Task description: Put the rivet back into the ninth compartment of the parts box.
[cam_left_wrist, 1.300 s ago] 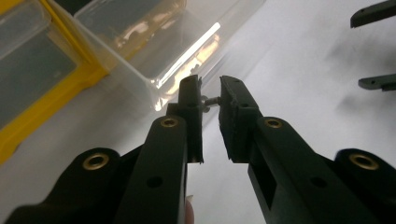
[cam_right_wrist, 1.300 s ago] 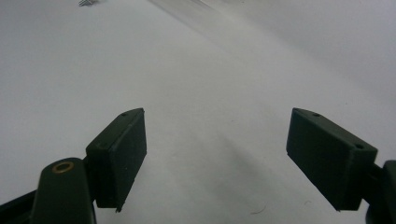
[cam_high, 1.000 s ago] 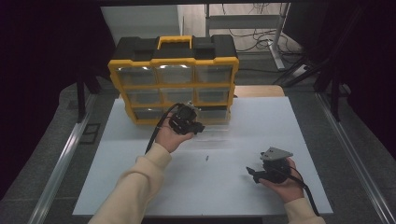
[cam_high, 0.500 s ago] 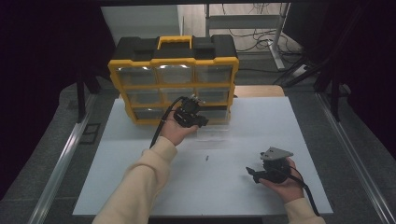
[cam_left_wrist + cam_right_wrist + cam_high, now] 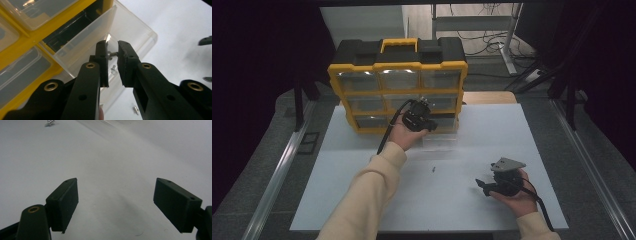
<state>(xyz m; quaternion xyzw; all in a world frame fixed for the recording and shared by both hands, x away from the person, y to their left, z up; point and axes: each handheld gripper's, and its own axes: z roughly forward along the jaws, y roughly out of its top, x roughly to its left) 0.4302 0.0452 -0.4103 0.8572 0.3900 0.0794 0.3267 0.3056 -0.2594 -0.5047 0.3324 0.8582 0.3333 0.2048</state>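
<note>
Your left gripper (image 5: pixel 113 53) pinches a small screw (image 5: pixel 113 53) over the pulled-out clear drawer (image 5: pixel 130 32) — your right gripper (image 5: pixel 115 205) rests spread on the worktop (image 5: pixel 362 170); no writing is readable.

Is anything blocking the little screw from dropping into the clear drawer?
Nothing visible is. The left gripper pinches the small screw right above the pulled-out clear drawer, whose top is open. Another screw already lies inside, but it leaves room.

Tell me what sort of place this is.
Probably a lab or workshop recording bench: a plain white table, a yellow and black parts organiser with clear drawers, one pulled-out drawer, a small screw, and cables by a metal stand behind.
</note>
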